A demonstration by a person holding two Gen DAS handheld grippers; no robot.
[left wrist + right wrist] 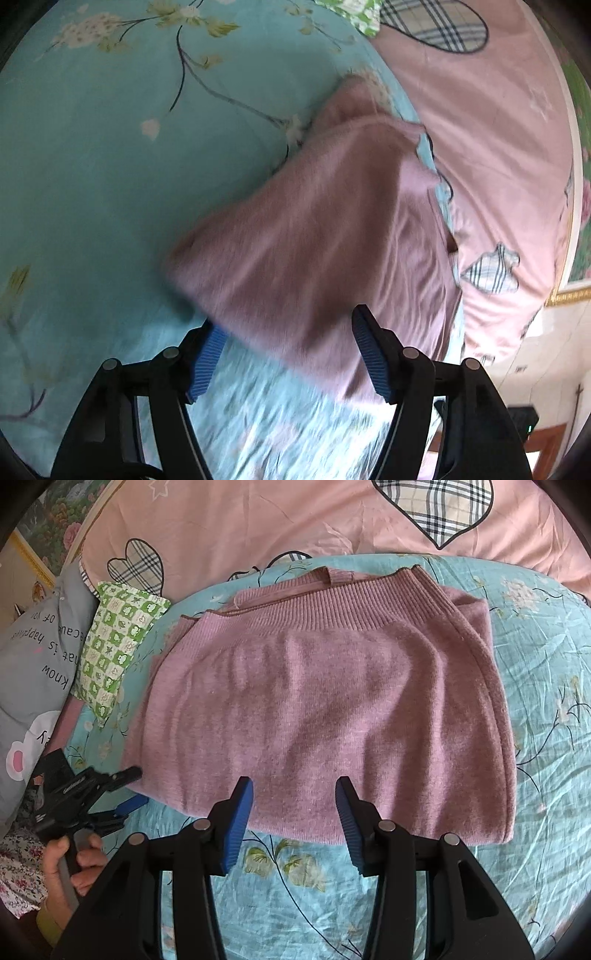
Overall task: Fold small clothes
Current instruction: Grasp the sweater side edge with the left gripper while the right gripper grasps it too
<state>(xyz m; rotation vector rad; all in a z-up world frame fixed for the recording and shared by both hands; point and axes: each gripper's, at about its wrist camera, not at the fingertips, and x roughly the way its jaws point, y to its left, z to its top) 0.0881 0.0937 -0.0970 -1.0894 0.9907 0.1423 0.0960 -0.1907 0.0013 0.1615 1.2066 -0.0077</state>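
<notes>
I held both grippers apart over the pink sweater point(317, 709) lying folded mid-bed point(546, 686), right gripper point(294, 797) at its near hem, left gripper point(284, 332) by its corner; a shallow pinch could have snagged the sheet too

Setting: a bedroom in a home. A turquoise floral bedsheet point(535, 701) is covering the bed and filling the lower half of the right wrist frame. A pink duvet with plaid hearts point(258, 520) is lying across the top. At the left edge, a grey pillow with printed lettering point(33, 664) and a green-and-white patterned pillow point(114, 642) are resting side by side. A gold-framed floral picture point(48, 528) is showing in the upper left corner.
</notes>
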